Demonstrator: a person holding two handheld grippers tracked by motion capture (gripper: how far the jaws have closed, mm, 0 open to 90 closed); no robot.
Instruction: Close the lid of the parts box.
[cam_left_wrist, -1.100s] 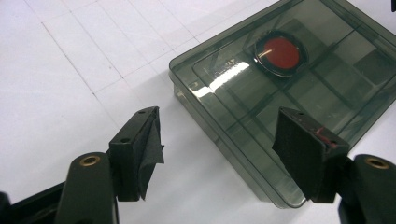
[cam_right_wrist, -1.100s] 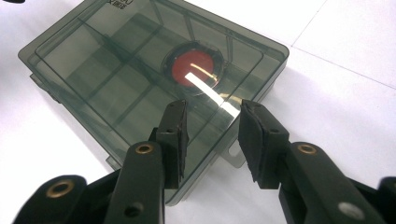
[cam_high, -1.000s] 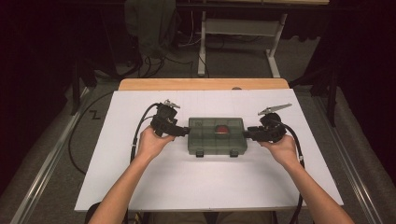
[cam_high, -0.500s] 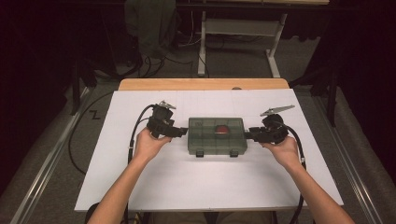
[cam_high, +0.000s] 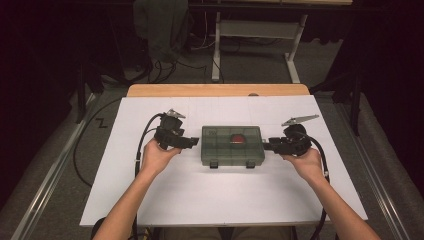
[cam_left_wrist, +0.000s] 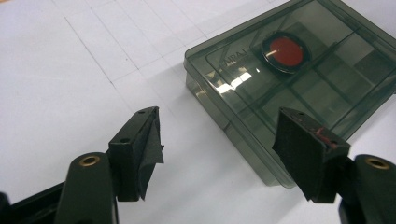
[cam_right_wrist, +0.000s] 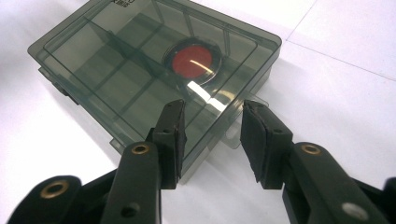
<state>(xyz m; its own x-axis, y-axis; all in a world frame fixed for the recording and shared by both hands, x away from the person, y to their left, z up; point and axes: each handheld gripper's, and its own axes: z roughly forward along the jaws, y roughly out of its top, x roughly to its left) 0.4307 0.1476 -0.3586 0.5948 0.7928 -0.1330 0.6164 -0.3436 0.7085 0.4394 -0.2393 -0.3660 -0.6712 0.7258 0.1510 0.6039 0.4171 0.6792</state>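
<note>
A smoky translucent compartment box (cam_high: 232, 145) lies with its lid down in the middle of the white table top, and a red round disc (cam_high: 238, 138) shows inside through the lid. My left gripper (cam_high: 194, 142) is just off the box's left end, open. In the left gripper view the box (cam_left_wrist: 299, 79) lies ahead and to the right of the wide-apart jaws of that gripper (cam_left_wrist: 219, 154), with its near corner by the right pad (cam_left_wrist: 301, 156). My right gripper (cam_right_wrist: 212, 140) is at the right end (cam_high: 267, 146), open, and the box's short edge (cam_right_wrist: 224, 126) shows between its jaws.
The white board (cam_high: 220, 200) covers the table, with a wooden strip (cam_high: 217, 90) along its far edge. Cables (cam_high: 142, 135) loop from both grippers. A table frame (cam_high: 260, 30) and a draped chair (cam_high: 160, 30) stand on the dark floor beyond.
My left gripper has drawn back slightly from the box's left end. The right gripper and the box have stayed about where they were.
</note>
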